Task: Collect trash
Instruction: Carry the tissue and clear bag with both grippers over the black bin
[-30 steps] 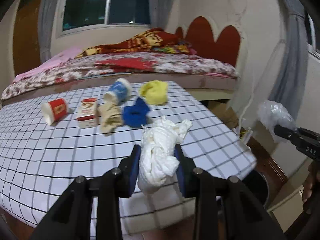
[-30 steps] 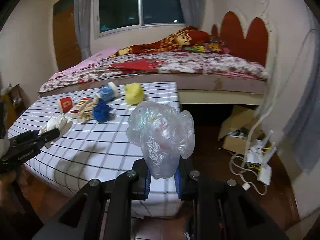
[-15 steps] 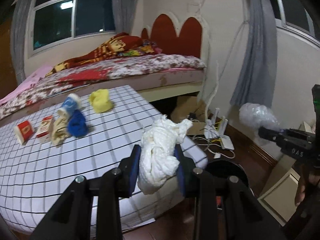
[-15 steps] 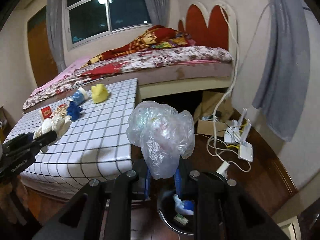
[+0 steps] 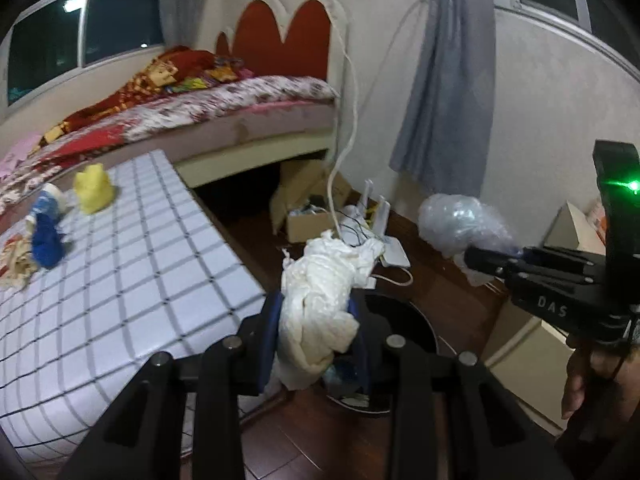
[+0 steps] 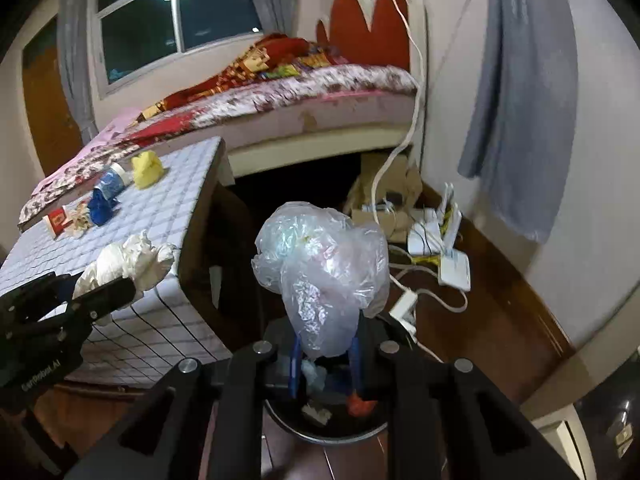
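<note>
Both grippers loaded and arriving over the bin. The left gripper (image 5: pixel 316 336) is clenched on a crumpled white tissue wad (image 5: pixel 320 300); the right gripper (image 6: pixel 325 354) is clenched on a clear plastic bag (image 6: pixel 322 268). Compared with a second ago, when both views faced the checked table (image 5: pixel 120 280) squarely, the table now lies to the left and the dark round trash bin (image 6: pixel 320 430) on the wooden floor has come into view directly beneath the right jaws, with scraps already inside; in the left view its rim (image 5: pixel 404 312) shows just behind the tissue. Both grips are unchanged. The carry thus appears nearly complete, and release into the bin is the likely next step. More litter remains far left on the table: a yellow wad (image 5: pixel 93 188), a blue wad (image 5: pixel 46 236) and a red carton (image 6: pixel 58 220).
</note>
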Tool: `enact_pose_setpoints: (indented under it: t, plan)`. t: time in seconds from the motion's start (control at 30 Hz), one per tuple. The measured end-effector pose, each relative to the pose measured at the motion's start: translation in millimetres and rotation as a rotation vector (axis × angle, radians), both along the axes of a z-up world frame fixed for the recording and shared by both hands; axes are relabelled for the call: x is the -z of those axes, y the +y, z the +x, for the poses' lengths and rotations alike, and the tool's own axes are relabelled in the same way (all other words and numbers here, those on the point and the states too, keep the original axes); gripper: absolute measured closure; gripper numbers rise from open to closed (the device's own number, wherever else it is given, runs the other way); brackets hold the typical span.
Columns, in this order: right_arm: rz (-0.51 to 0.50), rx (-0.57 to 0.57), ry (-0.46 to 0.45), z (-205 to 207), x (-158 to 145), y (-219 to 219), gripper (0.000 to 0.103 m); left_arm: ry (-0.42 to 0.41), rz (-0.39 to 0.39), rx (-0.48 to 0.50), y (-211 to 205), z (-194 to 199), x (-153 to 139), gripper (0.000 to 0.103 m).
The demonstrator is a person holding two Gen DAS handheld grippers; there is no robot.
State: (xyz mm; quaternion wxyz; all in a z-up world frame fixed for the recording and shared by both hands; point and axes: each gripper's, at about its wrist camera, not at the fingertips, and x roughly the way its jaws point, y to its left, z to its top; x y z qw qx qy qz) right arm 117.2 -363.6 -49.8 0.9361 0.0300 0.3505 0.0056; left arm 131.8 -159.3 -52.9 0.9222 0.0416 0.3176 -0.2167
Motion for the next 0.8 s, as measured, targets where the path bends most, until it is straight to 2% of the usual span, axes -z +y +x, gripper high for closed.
enact_pose_setpoints:
  t: [0.17,0.3,0.8]
  plan:
    - [0.016,0.005,0.074,2.5,26.3,-18.7,0.082,0.060,-0.010,0.021,-18.2,5.3,18.3,0.069]
    - [-0.045,-0.007,0.117,4.6,46.3,-21.0,0.082,0.115,-0.009,0.043,-32.1,8.3,35.3,0.069]
    - [0.035,-0.044,0.232,25.5,94.7,-35.9,0.082,0.237,0.026,0.057,-58.4,31.0,85.8,0.069]
